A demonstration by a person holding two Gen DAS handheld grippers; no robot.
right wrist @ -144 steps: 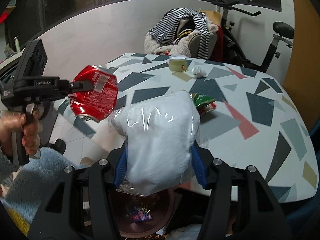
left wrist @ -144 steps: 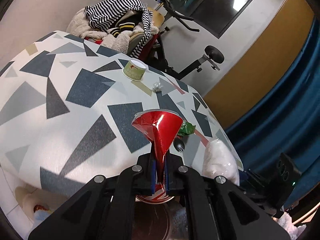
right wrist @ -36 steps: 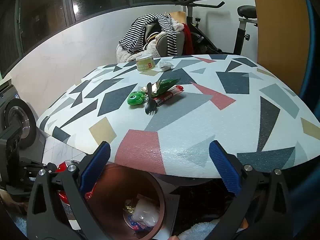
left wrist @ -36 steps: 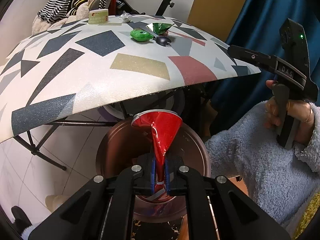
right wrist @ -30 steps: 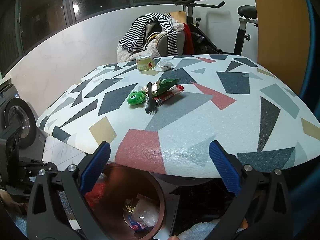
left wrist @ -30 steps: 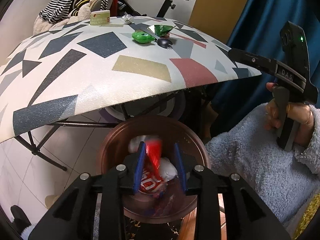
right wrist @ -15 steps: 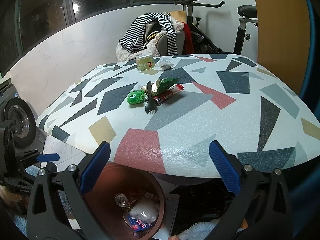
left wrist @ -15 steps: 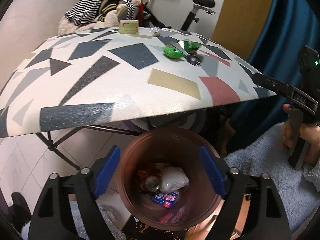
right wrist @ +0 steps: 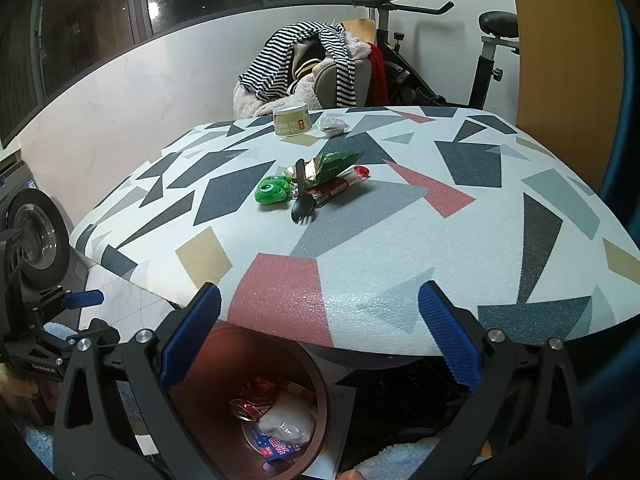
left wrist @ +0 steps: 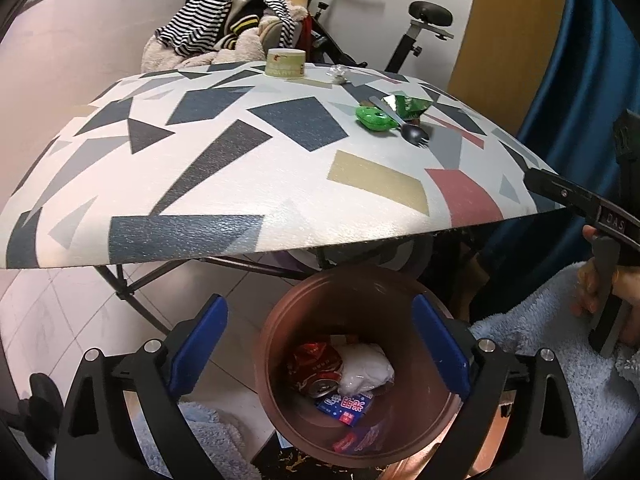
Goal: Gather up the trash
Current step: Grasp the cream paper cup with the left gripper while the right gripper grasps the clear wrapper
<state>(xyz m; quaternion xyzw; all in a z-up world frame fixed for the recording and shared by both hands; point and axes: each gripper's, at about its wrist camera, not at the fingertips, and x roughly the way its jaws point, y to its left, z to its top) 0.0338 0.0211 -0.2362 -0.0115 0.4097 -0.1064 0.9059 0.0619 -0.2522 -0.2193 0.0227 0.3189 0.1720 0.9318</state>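
Note:
My left gripper [left wrist: 318,312] hangs over the brown bin [left wrist: 280,320], jaws opening wide with nothing between them. The crushed red can [left wrist: 316,368] lies at the bin's bottom beside a white plastic bag [left wrist: 366,368] and a blue wrapper [left wrist: 346,406]. My right gripper [right wrist: 319,292] stands open and empty at the table's near edge, above the same bin [right wrist: 312,376]. On the table lie a paper cup [right wrist: 292,120], crumpled foil [right wrist: 332,124], a green wrapper [right wrist: 334,162], a red packet [right wrist: 340,186], a black spork [right wrist: 300,200] and a green frog toy [right wrist: 274,190].
The patterned table [right wrist: 400,264] overhangs part of the bin, with its metal legs [left wrist: 128,284] to the left. A chair piled with striped clothes [right wrist: 304,60] and an exercise bike [right wrist: 488,52] stand behind. A blue curtain [left wrist: 592,60] hangs on the right.
The left gripper went from shut on the crushed red can to wide open. The can dropped into the bin. The left gripper also tilted up slightly. The right gripper kept still.

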